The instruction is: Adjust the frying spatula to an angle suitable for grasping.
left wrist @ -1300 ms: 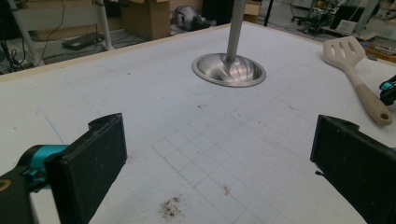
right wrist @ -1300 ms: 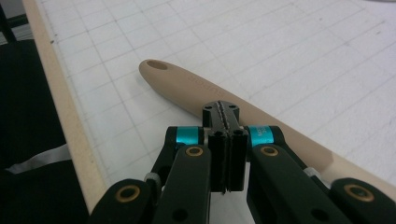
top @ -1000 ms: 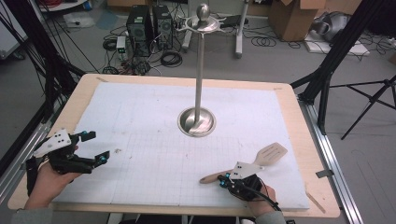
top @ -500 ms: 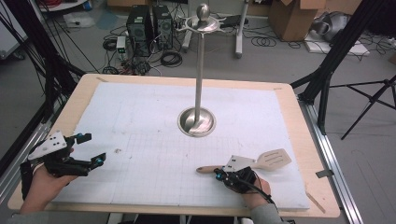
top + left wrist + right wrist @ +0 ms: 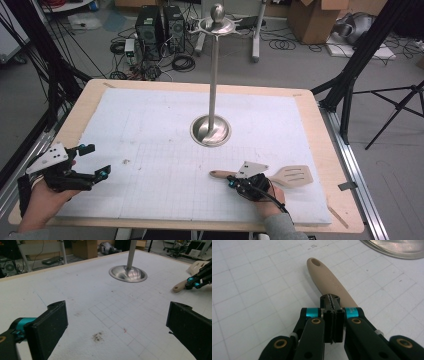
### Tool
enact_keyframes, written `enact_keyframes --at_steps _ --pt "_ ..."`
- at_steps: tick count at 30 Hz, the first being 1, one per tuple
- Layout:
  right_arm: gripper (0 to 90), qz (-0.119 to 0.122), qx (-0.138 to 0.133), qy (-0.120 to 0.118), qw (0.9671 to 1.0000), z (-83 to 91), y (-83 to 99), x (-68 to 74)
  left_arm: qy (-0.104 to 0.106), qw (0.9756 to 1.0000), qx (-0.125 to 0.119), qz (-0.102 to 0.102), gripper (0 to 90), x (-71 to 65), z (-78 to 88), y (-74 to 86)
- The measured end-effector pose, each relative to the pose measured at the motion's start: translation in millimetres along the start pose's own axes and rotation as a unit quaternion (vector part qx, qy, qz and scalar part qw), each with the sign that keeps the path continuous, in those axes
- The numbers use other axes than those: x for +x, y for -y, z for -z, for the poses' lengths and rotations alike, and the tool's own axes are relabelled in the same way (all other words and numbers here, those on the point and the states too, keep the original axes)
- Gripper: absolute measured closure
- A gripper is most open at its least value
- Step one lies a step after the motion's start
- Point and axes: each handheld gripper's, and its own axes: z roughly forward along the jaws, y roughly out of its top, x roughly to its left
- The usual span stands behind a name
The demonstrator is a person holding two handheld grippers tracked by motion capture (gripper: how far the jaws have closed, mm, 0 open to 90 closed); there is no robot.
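A tan slotted spatula (image 5: pixel 292 175) lies flat on the white gridded mat, its handle (image 5: pixel 329 277) pointing left in the high view. My right gripper (image 5: pixel 234 183) rests over the handle's middle. In the right gripper view its jaws are shut (image 5: pixel 331 298), pressed together with nothing between them, and the handle lies just under and beyond their tips. My left gripper (image 5: pixel 97 160) is held at the mat's left edge, open wide (image 5: pixel 117 322) with only bare mat between its jaws. From there the spatula handle (image 5: pixel 178 287) and the right gripper (image 5: pixel 193 283) show far off.
A tall metal stand with a round dished base (image 5: pixel 210 131) rises from the middle of the mat (image 5: pixel 150 120); its base (image 5: pixel 128 273) also shows in the left gripper view. The wooden table rim (image 5: pixel 320 120) frames the mat. Boxes, cables and tripod legs sit on the floor beyond.
The spatula has swung from a slant to lie nearly level across the table, its blade coming nearer. The right hand shifted a little left along it. The left hand has barely moved.
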Motion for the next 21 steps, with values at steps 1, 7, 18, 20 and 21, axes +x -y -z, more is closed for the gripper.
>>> enact_keyframes --at_steps 1,7,18,20,21 --pt "90.0 -0.004 0.0 0.001 1.0 -1.2 -0.7 -1.0 -0.001 1.0 0.0 0.0 4.1 -0.1 0.0 0.1" --pt "90.0 -0.018 -0.001 0.008 0.9998 -6.4 -4.0 -4.5 -0.001 1.0 -0.001 0.0 4.1 0.3 1.1 0.5" --pt "90.0 -0.026 0.0 0.021 0.9994 -12.4 -8.5 -8.5 -0.003 1.0 0.001 0.001 4.1 0.1 3.5 1.7" --pt "90.0 -0.028 0.0 0.022 0.9994 -13.5 -9.4 -9.4 -0.004 1.0 0.001 0.002 4.1 -0.2 3.9 2.0" --pt "90.0 -0.027 0.0 0.023 0.9994 -14.1 -10.0 -10.3 -0.005 1.0 0.001 0.003 4.1 -0.3 4.3 2.2"
